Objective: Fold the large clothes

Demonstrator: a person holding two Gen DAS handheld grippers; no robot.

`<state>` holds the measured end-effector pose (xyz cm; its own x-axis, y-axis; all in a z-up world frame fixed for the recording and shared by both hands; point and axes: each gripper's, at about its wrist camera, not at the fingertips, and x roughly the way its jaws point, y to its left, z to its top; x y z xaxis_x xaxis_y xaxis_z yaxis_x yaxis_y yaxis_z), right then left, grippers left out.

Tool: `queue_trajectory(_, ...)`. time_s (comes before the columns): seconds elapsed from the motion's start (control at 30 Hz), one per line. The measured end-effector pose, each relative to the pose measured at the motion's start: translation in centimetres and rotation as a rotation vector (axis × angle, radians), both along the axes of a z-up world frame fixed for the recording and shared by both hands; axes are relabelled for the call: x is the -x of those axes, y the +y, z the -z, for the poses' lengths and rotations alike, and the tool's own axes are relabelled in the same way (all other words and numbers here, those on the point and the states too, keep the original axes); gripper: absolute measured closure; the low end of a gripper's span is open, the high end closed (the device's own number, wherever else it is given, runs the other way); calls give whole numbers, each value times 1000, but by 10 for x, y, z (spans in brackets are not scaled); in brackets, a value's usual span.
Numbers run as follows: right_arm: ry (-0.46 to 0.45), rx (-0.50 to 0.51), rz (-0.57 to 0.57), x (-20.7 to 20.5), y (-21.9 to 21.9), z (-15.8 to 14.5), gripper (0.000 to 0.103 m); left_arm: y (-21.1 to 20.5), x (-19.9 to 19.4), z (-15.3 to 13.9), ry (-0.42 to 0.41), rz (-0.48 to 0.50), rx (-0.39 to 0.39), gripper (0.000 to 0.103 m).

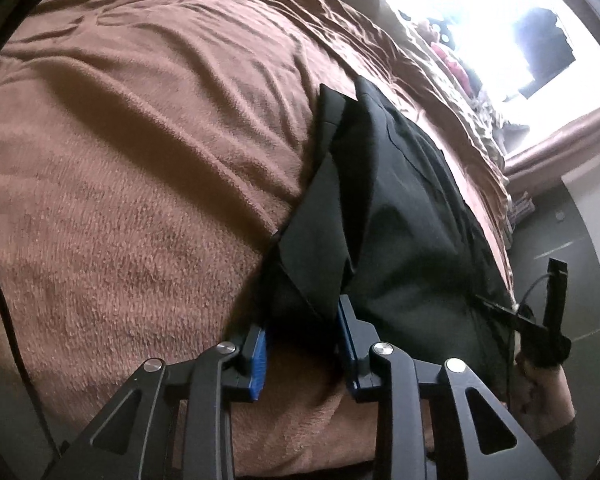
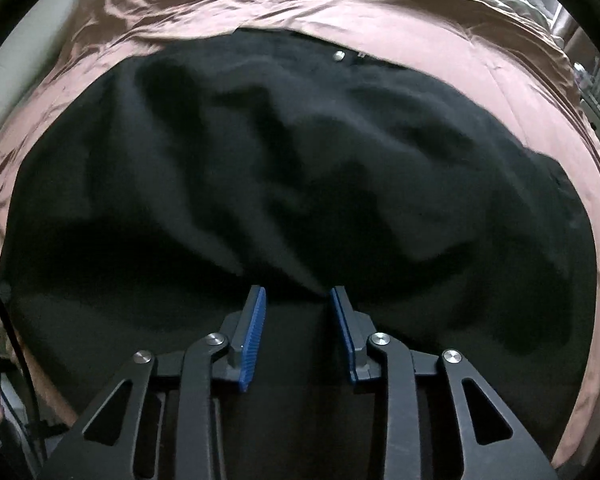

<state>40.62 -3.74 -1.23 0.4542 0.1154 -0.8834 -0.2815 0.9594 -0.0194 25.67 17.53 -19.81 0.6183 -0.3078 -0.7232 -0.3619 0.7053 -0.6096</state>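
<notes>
The black garment (image 2: 284,184) lies spread on the brown blanket (image 1: 140,200) of the bed. The left gripper (image 1: 304,340) and the right gripper (image 2: 296,320) each pinch its near edge, jaws narrow. Probably the fold begins; next, lift both together.

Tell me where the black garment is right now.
The black garment lies spread on the brown bedspread, filling the right wrist view and sitting right of centre in the left wrist view.
</notes>
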Motion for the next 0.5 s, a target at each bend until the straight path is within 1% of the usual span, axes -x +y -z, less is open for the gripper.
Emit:
queue_trajectory(0.2, -18, -14, 27, -46, 3, 6, 73, 0, 6, 1, 7, -44, 21, 71)
queue_trajectory(0.27, -27, -20, 34, -62, 4, 9, 76, 1, 7, 1, 14, -60, 39, 71)
queue_trajectory(0.4, -35, -36, 64, -98, 3, 16, 80, 0, 8, 0, 28, -73, 51, 71)
queue_trajectory(0.43, -36, -38, 69, -101, 4, 16, 81, 0, 8, 1, 29, -77, 57, 71)
queue_trajectory(0.5, -40, -43, 78, -117, 8, 20, 81, 1, 9, 2, 31, -88, 82, 71)
